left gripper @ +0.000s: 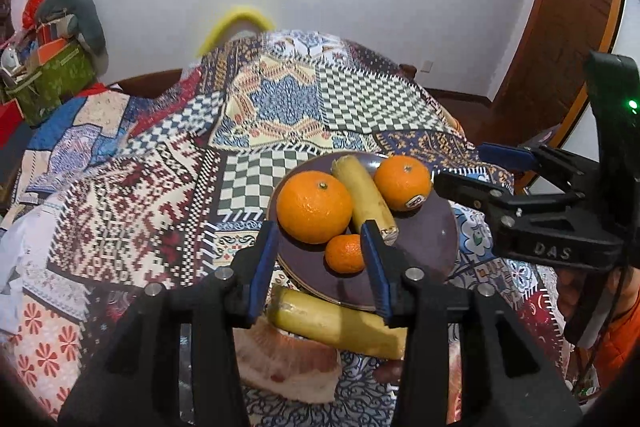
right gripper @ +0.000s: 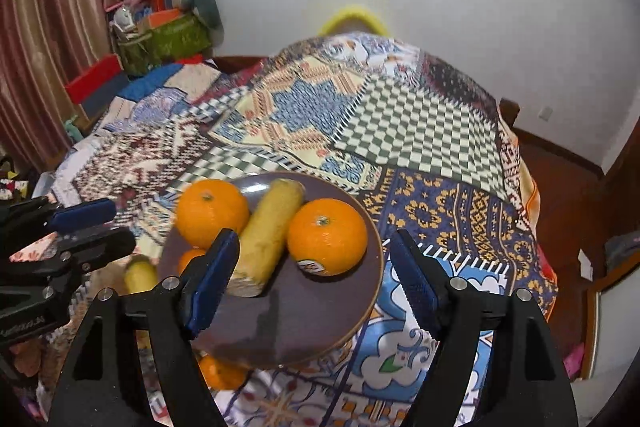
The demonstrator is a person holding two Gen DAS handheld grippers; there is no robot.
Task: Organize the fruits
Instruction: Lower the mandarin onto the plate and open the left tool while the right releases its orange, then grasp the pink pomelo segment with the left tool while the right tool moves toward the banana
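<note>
A dark purple plate (left gripper: 424, 239) (right gripper: 304, 323) on the patterned cloth holds a large orange (left gripper: 314, 207) (right gripper: 212, 211), a second orange with a sticker (left gripper: 402, 182) (right gripper: 327, 235), a banana piece (left gripper: 364, 197) (right gripper: 268, 235) and a small mandarin (left gripper: 344, 253) (right gripper: 191, 259). My left gripper (left gripper: 322, 267) is open above the plate's near edge, its fingers either side of the mandarin. My right gripper (right gripper: 316, 283) is open over the plate's near right side and holds nothing; it also shows in the left wrist view (left gripper: 480, 171). Another banana piece (left gripper: 336, 323) (right gripper: 140, 273) lies off the plate.
A peeled pomelo piece (left gripper: 288, 363) lies on the cloth below the left gripper. Another mandarin (right gripper: 222, 373) sits under the plate's near rim. A green box of clutter (left gripper: 52, 75) (right gripper: 168, 39) stands at the far left. The cloth (left gripper: 280, 99) covers a round table.
</note>
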